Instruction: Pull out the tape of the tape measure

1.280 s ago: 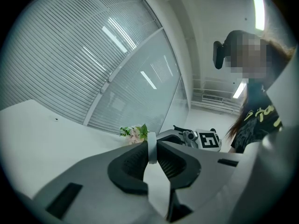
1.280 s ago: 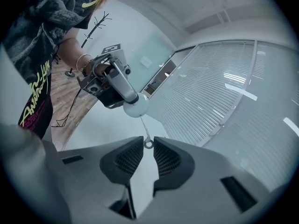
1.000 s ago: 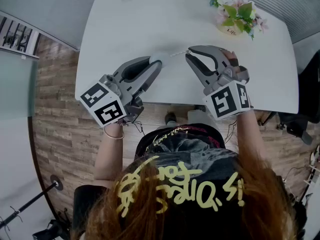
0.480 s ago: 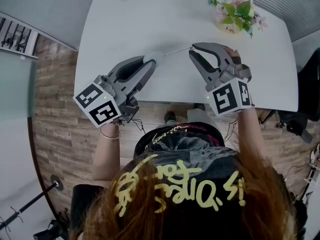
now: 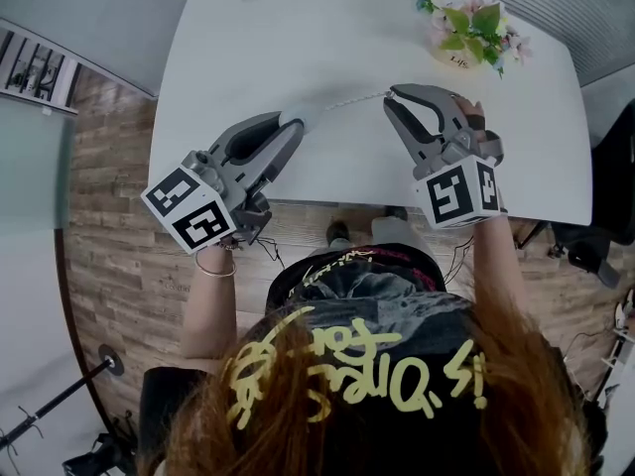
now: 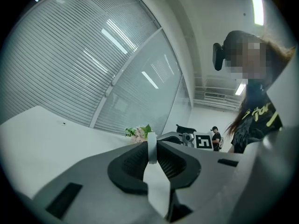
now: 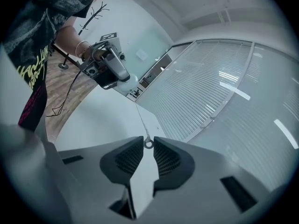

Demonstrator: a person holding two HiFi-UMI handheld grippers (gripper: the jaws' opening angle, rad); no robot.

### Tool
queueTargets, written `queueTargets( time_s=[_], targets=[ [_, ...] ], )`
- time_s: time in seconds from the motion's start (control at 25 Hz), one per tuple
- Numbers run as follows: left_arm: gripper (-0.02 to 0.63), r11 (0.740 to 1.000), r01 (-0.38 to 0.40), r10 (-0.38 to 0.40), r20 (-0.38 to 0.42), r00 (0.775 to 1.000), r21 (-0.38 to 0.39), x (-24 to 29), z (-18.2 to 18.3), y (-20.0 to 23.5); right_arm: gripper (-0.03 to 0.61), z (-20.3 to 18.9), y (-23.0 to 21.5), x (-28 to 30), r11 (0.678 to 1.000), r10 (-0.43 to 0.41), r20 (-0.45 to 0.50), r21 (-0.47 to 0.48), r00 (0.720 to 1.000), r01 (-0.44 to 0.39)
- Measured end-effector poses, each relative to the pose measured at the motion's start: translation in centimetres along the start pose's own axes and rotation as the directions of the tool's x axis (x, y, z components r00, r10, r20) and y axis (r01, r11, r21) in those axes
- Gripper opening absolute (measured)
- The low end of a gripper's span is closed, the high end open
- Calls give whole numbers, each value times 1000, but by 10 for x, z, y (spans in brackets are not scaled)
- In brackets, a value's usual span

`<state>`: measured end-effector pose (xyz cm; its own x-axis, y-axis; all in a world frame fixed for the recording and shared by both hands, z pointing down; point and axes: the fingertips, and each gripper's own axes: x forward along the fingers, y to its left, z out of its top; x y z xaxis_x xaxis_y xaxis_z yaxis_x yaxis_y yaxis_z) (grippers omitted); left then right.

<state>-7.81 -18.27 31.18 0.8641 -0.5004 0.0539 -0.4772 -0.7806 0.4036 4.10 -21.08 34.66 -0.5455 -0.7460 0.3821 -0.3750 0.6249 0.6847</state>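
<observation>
Both claws have moved further apart above the tabletop (image 5: pixel 298 38): the left claw (image 5: pixel 301 125) grips the white tape measure case (image 6: pixel 151 148), the right claw (image 5: pixel 392 95) pinches the end ring (image 7: pixel 148 144), so more tape (image 5: pixel 352 100) spans between them; the pull looks under way

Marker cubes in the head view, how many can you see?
2. One cube rides on the left tool, by the table's near edge at left; the other cube on the right tool, at right. None seems hidden.

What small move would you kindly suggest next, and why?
Probably ease the right gripper away from the left gripper: it pinches the small metal ring of the thin tape, and only a short span is out of the white round case held opposite.
</observation>
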Motion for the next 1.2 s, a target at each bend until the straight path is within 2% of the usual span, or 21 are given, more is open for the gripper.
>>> queueTargets(
  time_s=[0.64, 1.2],
  targets=[
    [57, 1000, -11, 11, 13, 1000, 3, -9, 7, 3, 71, -19, -12, -3, 999, -50, -13, 0, 999, 50],
    [57, 1000, -19, 19, -6, 1000, 14, -12, 6, 5, 71, -43, -23, -7, 996, -85, -43, 3, 995, 85]
  ],
)
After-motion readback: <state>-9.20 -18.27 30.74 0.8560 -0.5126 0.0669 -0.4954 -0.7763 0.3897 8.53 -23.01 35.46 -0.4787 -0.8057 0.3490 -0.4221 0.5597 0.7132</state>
